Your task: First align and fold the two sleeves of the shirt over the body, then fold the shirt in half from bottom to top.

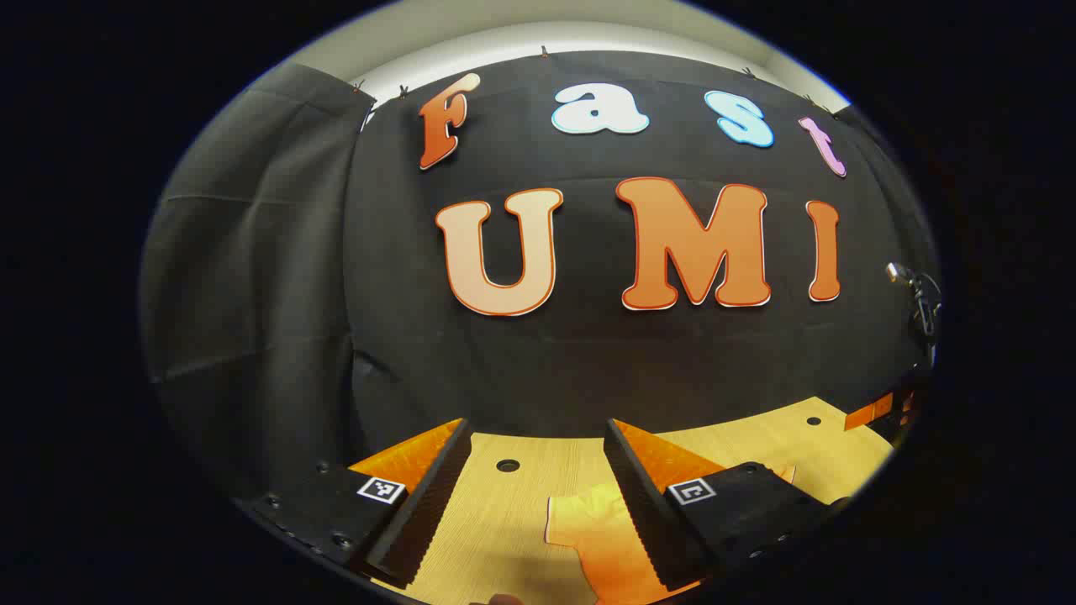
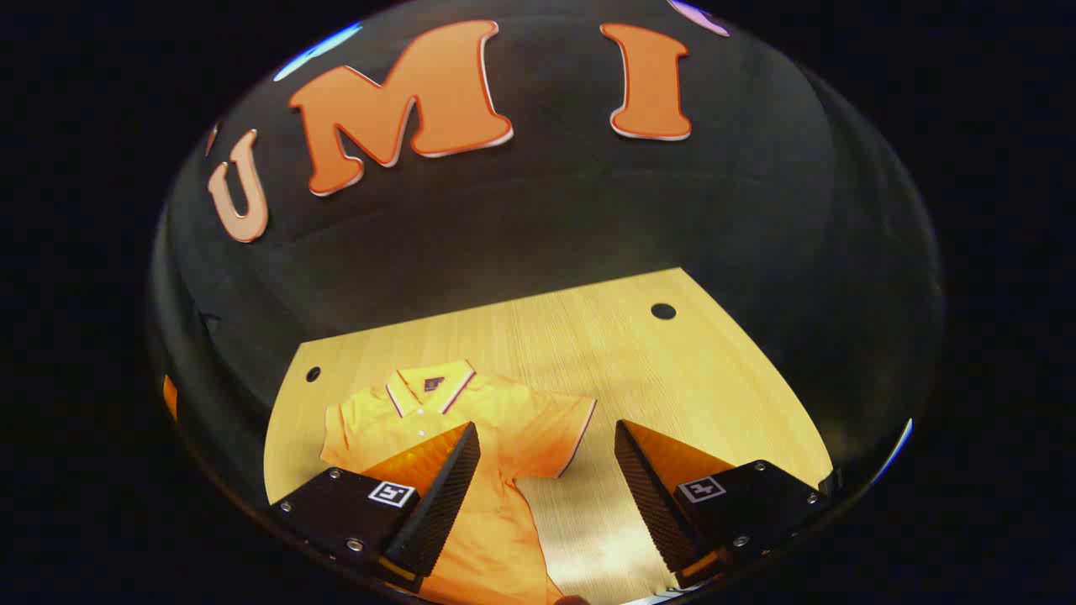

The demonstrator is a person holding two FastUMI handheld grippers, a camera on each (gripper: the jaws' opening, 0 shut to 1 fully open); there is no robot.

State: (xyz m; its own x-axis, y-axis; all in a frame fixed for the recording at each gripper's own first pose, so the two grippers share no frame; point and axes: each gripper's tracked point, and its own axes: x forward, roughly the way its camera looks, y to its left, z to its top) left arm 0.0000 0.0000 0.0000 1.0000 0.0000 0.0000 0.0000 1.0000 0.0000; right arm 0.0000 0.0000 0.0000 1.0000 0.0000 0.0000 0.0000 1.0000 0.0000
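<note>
An orange polo shirt (image 2: 496, 428) with white-and-dark trim lies flat on the wooden table (image 2: 672, 378), collar toward the wall, both short sleeves spread out. In the right gripper view my right gripper (image 2: 546, 479) hangs open above the shirt's right sleeve (image 2: 555, 437) and side seam, not touching the cloth. In the left gripper view my left gripper (image 1: 534, 496) is open over the table, and one sleeve of the shirt (image 1: 588, 525) lies beneath it, near one finger. Nothing sits between either pair of fingers.
The table has small round holes (image 2: 663, 311) near its far corners and ends at the black cloth wall. Bare wood extends to the right of the shirt. At the far right edge of the left gripper view, a dark device (image 1: 920, 298) stands.
</note>
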